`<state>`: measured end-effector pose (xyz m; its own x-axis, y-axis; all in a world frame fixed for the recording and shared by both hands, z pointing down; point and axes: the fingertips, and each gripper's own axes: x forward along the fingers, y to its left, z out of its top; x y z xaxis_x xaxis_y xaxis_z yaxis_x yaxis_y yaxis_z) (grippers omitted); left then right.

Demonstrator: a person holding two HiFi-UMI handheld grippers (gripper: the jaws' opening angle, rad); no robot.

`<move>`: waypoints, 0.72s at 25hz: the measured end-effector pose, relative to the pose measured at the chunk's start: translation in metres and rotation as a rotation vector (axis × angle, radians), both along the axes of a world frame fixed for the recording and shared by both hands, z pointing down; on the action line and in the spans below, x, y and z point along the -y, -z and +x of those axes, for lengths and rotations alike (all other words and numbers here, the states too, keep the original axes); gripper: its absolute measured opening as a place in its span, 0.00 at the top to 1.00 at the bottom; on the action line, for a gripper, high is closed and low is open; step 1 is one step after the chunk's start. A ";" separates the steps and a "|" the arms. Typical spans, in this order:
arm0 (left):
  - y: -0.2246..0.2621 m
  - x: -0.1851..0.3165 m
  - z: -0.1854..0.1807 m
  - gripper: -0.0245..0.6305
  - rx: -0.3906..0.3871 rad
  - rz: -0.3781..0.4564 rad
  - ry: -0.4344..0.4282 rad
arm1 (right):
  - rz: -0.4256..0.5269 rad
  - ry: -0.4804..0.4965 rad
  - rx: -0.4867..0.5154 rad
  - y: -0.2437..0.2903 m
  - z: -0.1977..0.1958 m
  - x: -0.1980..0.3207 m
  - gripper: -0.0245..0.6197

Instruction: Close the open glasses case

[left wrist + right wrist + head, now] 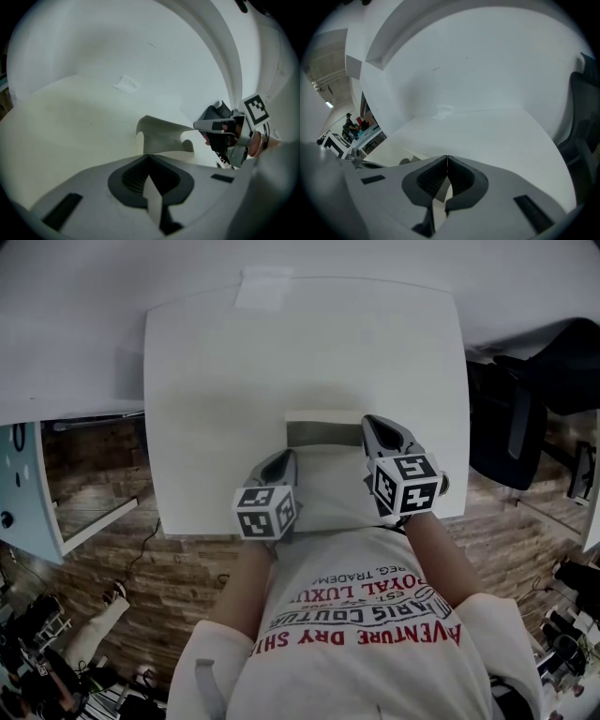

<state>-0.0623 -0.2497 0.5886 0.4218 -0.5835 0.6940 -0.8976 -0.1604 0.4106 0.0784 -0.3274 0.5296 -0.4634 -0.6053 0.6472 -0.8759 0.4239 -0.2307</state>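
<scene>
White surface [234,352] carries the case [323,427], open, closing not yet done; your left gripper [287,457] and right gripper [373,424] flank it, each with jaws together, empty.

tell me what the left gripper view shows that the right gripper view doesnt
Only the left gripper view: the open glasses case, lid standing up just past the jaws, and the right gripper beside it. Only the right gripper view: a black chair at the right edge and people in a room far off at left. Both: the white table, a paper scrap at its far edge, and shut, empty jaws: the left gripper in its view, the right in its own.
</scene>
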 end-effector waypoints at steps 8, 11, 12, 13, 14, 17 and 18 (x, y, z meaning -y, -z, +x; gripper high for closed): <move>0.001 0.000 0.000 0.96 -0.002 0.011 -0.027 | 0.049 0.032 -0.050 -0.003 -0.001 -0.023 0.94; 0.001 0.000 0.000 0.96 -0.005 0.016 -0.029 | 0.041 0.047 -0.067 -0.010 -0.001 -0.036 0.94; 0.001 0.000 0.000 0.96 -0.005 0.017 -0.028 | 0.037 0.049 -0.070 -0.013 -0.001 -0.038 0.94; 0.001 0.001 0.001 0.96 -0.004 0.017 -0.028 | 0.032 0.049 -0.071 -0.015 0.000 -0.040 0.94; 0.001 0.001 0.001 0.96 -0.003 0.016 -0.029 | 0.026 0.046 -0.072 -0.018 0.000 -0.041 0.94; 0.000 0.001 0.003 0.96 0.000 0.014 -0.040 | 0.001 0.033 -0.077 -0.027 0.001 -0.042 0.94; 0.000 0.001 0.003 0.96 -0.001 0.015 -0.042 | -0.010 0.029 -0.080 -0.030 0.001 -0.043 0.94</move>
<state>-0.0594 -0.2506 0.5891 0.4466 -0.5757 0.6849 -0.8897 -0.2044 0.4083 0.0798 -0.2847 0.5596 -0.4274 -0.5857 0.6887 -0.8789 0.4476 -0.1648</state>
